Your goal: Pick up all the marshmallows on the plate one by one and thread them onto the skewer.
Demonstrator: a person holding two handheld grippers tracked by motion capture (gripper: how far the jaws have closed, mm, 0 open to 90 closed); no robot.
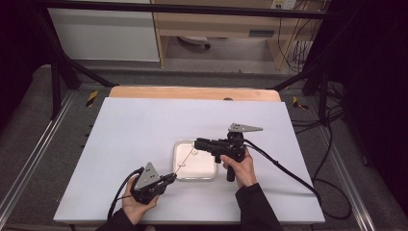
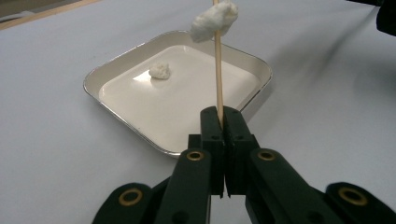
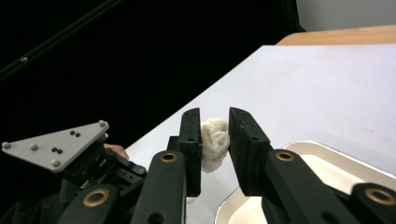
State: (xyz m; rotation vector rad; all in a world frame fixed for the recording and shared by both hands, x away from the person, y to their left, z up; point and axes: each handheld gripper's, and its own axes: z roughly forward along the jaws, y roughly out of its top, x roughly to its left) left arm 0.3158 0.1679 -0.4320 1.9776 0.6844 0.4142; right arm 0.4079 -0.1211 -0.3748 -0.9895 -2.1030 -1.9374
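Observation:
A shallow white tray (image 1: 203, 167) lies at the middle of the table. My left gripper (image 1: 173, 177) at the tray's near left corner is shut on a thin wooden skewer (image 2: 218, 74) that slants up over the tray. A white fluffy lump (image 2: 212, 21) is stuck near the skewer's tip. A second, smaller lump (image 2: 159, 71) lies in the tray (image 2: 116, 112). My right gripper (image 1: 197, 143) reaches leftward over the tray's far edge to the skewer's tip. In the right gripper view the jaws (image 3: 215, 113) stand apart with the lump (image 3: 214, 140) in the gap between them.
The white table top (image 1: 134, 134) spreads wide on all sides of the tray, with a wooden strip (image 1: 192, 92) along its far edge. Cables trail from both grippers toward the near and right edges. The left gripper's grey plate (image 3: 56, 144) is at the lower left of the right gripper view.

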